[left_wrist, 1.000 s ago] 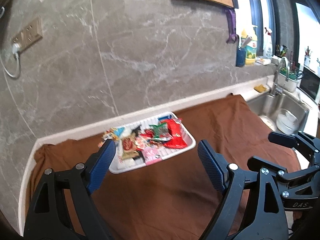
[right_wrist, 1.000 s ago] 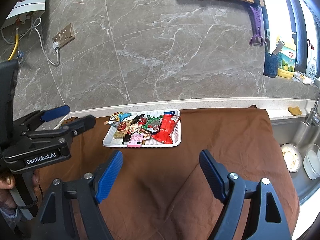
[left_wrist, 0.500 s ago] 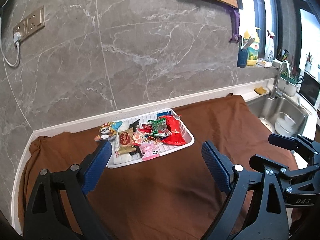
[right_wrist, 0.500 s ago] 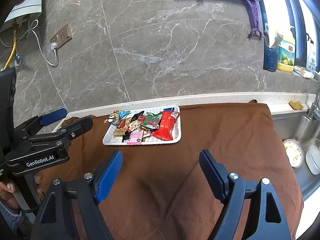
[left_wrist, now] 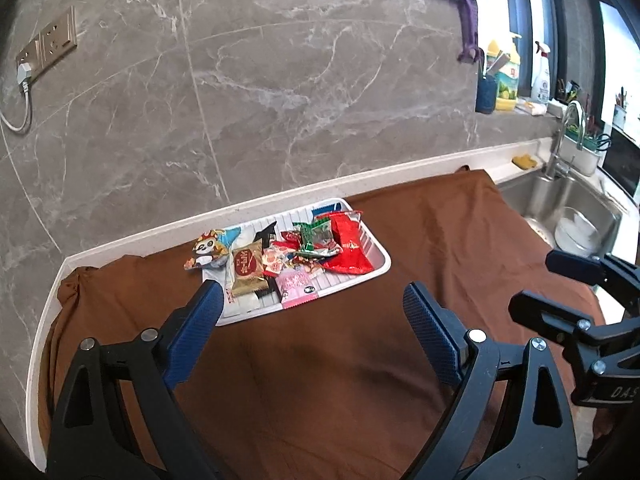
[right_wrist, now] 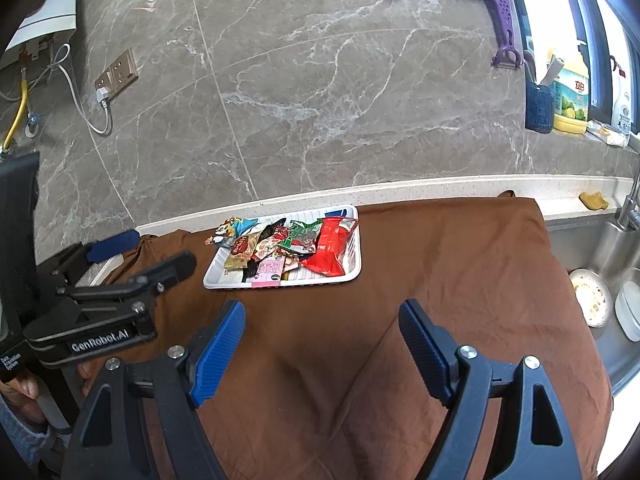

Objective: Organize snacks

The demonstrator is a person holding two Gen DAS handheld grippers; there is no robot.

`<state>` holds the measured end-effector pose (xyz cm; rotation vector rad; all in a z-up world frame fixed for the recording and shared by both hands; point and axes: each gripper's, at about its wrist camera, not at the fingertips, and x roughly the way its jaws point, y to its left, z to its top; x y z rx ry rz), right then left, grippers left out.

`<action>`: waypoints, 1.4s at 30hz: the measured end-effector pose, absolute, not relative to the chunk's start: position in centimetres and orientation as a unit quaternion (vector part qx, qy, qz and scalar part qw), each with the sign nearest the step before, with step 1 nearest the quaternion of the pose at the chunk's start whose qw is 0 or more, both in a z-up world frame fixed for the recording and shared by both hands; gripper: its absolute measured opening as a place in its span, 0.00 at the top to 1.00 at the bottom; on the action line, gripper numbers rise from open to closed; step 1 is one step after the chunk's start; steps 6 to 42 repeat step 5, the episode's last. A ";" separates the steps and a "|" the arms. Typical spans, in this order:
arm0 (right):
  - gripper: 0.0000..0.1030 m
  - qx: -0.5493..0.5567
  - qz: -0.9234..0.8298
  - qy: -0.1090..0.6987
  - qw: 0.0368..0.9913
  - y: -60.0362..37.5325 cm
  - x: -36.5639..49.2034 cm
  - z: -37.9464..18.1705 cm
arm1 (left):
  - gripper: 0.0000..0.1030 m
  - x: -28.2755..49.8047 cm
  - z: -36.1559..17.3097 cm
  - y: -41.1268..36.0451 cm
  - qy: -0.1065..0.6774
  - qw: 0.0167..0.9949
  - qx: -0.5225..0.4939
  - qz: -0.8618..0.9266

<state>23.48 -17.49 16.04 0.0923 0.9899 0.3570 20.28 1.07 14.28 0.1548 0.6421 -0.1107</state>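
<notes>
A white ribbed tray (left_wrist: 376, 270) (right_wrist: 352, 240) sits on the brown cloth near the back wall. It holds a pile of snack packets: a large red packet (left_wrist: 350, 250) (right_wrist: 328, 250), a green one (left_wrist: 316, 236), a pink one (left_wrist: 296, 286) (right_wrist: 270, 270), a gold one (left_wrist: 248, 268). A panda packet (left_wrist: 206, 254) hangs over the tray's left rim. My left gripper (left_wrist: 314, 336) is open and empty, short of the tray. My right gripper (right_wrist: 322, 344) is open and empty, further back over the cloth.
The brown cloth (right_wrist: 440, 280) covers the counter. A steel sink (left_wrist: 580, 208) with dishes lies at the right, with a tap, bottles and a blue cup on the ledge behind. A wall socket (right_wrist: 120, 74) with a cable is at the left. The left gripper's body shows in the right wrist view (right_wrist: 100, 312).
My left gripper has drawn back and tilted, so the tray sits a little lower in view. The right gripper has barely moved. Both stay open.
</notes>
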 end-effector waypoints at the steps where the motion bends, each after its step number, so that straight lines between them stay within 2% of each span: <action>1: 0.21 0.045 0.170 0.473 0.863 -17.5 23.5 16.0 | 0.11 20.3 14.2 1.0 0.315 0.944 0.079 -0.054; 42: 0.21 0.047 0.167 0.475 0.863 -17.7 23.5 15.8 | 0.11 20.3 13.9 0.6 0.315 0.943 0.088 -0.057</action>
